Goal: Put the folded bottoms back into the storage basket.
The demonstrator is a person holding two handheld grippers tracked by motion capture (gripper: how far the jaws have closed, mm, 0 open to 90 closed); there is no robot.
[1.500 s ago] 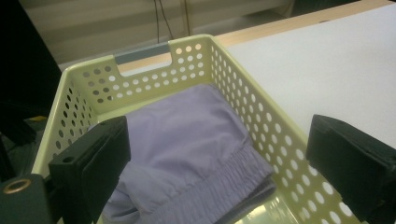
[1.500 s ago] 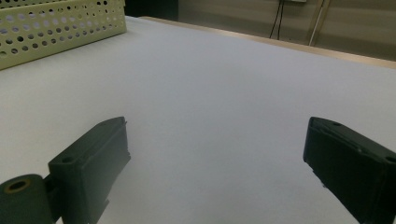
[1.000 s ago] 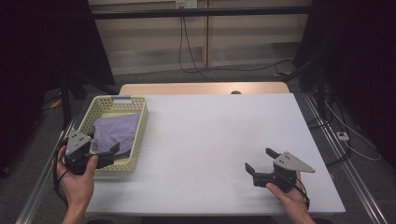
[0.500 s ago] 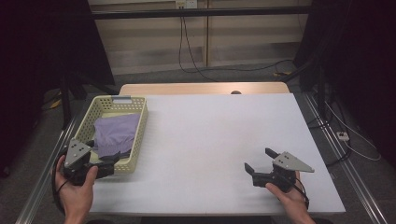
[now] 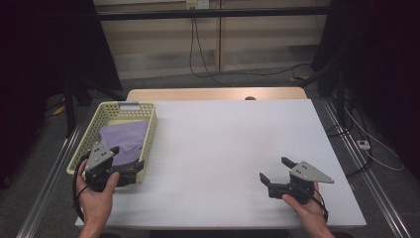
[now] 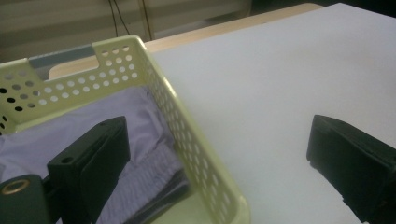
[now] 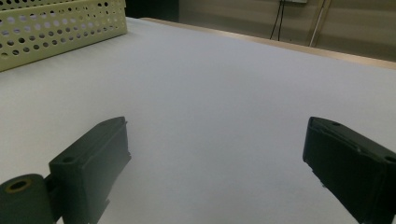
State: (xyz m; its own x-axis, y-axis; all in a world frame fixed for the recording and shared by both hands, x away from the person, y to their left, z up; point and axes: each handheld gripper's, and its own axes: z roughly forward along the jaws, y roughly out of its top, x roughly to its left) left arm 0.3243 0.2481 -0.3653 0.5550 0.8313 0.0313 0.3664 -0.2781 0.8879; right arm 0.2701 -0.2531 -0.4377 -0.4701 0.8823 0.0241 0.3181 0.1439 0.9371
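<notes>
A pale yellow perforated basket [image 5: 148, 130] sits at the left edge of the white table [image 5: 233, 144], its long axis running away from the person. The walls carry rows of round holes, and the far end wall has a cut-out handle notch. Inside the basket lies a folded lilac cloth [image 5: 124, 139] with a ribbed band along its near edge; it covers most of the basket floor. The left gripper [image 5: 130, 163] is held at the near right corner of the basket, jaws spread wide and holding nothing. In the left gripper view, one jaw stands over the cloth inside the basket and the other over bare table outside it, so the jaws straddle the basket's right wall [image 6: 196, 140]. The right gripper [image 5: 276, 171] is well apart from the basket, near the table's front right corner, jaws likewise spread wide and empty, pointing toward the basket.
</notes>
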